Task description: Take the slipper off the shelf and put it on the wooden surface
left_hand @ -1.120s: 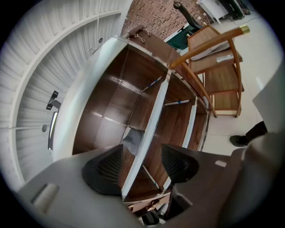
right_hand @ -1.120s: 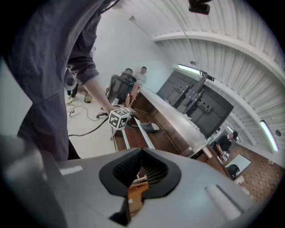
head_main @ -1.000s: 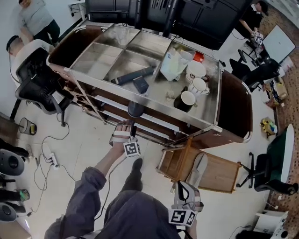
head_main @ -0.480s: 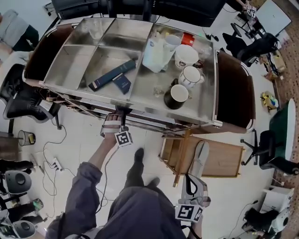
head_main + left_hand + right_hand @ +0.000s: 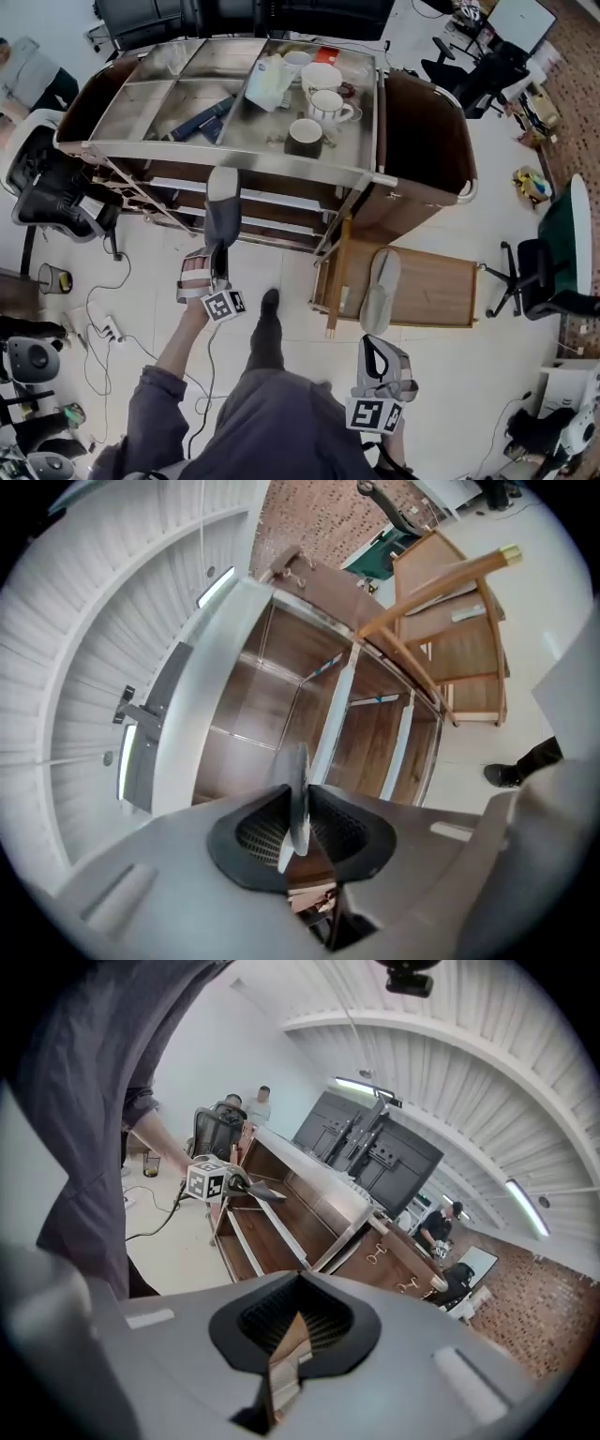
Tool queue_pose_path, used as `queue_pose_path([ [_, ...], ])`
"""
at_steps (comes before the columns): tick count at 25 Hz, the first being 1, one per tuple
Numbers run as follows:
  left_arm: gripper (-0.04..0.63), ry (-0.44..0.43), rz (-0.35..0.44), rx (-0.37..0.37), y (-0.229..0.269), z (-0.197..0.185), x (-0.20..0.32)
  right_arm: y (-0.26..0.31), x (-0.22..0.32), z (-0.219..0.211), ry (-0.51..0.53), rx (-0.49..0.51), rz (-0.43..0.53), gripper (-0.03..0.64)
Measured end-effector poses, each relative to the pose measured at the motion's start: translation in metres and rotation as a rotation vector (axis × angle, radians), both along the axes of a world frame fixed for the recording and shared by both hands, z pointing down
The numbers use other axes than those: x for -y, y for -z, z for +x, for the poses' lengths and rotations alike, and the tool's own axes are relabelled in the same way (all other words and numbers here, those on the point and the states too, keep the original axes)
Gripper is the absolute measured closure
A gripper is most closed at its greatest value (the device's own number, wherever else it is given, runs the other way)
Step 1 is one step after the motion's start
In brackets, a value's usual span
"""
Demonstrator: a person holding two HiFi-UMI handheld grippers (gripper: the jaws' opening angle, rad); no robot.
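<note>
Closing on the slipper [image 5: 223, 206], the left hand-held gripper [image 5: 208, 264] hides its end.

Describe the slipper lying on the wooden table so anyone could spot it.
Find the big steel-topped cart; by its right front corner stands a low wooden table. The grey slipper lies flat on it; the other slipper hangs by the cart's shelves.

We see mugs [image 5: 328, 106] right of books [image 5: 202, 114] on the shelf [image 5: 234, 155] top, a slipper [image 5: 223, 216] before it, and a second slipper [image 5: 378, 292] on the surface [image 5: 441, 295] rightward.
</note>
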State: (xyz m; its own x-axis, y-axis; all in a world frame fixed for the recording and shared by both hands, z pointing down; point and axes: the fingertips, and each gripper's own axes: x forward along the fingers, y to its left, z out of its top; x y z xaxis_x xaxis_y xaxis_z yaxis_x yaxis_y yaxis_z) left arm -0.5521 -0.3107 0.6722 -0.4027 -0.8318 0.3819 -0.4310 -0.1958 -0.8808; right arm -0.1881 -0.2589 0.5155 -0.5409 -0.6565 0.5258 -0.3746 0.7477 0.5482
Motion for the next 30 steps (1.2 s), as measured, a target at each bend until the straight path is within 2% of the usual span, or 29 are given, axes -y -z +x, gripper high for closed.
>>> queue_pose_path([
  [4,0.518,0.030,0.028,-0.011,0.013,0.099,-0.083,-0.006,-0.056,0.088,0.014,0.029,0.038,0.614],
  [7,0.517,0.019,0.038,-0.039,0.022,0.185,-0.140,-0.008,-0.103,0.159,0.010,0.027,0.046,0.614],
  [10,0.517,-0.033,0.037,-0.074,0.030,0.268,-0.184,-0.004,-0.145,0.221,-0.017,0.022,0.042,0.614],
  [13,0.517,-0.132,0.053,-0.106,0.041,0.344,-0.193,-0.001,-0.171,0.268,-0.076,0.033,0.048,0.614],
  [17,0.517,-0.321,0.051,-0.127,0.046,0.446,-0.172,-0.001,-0.191,0.315,-0.178,0.047,0.050,0.614],
  [20,0.515,-0.428,0.022,-0.145,0.034,0.509,-0.136,0.001,-0.197,0.343,-0.252,0.069,0.047,0.614],
  [25,0.515,-0.512,-0.076,-0.144,-0.015,0.597,-0.045,-0.014,-0.180,0.403,-0.365,0.057,0.019,0.614],
  [30,0.515,-0.532,-0.194,-0.090,-0.078,0.654,0.039,-0.028,-0.136,0.457,-0.428,0.019,-0.037,0.614],
])
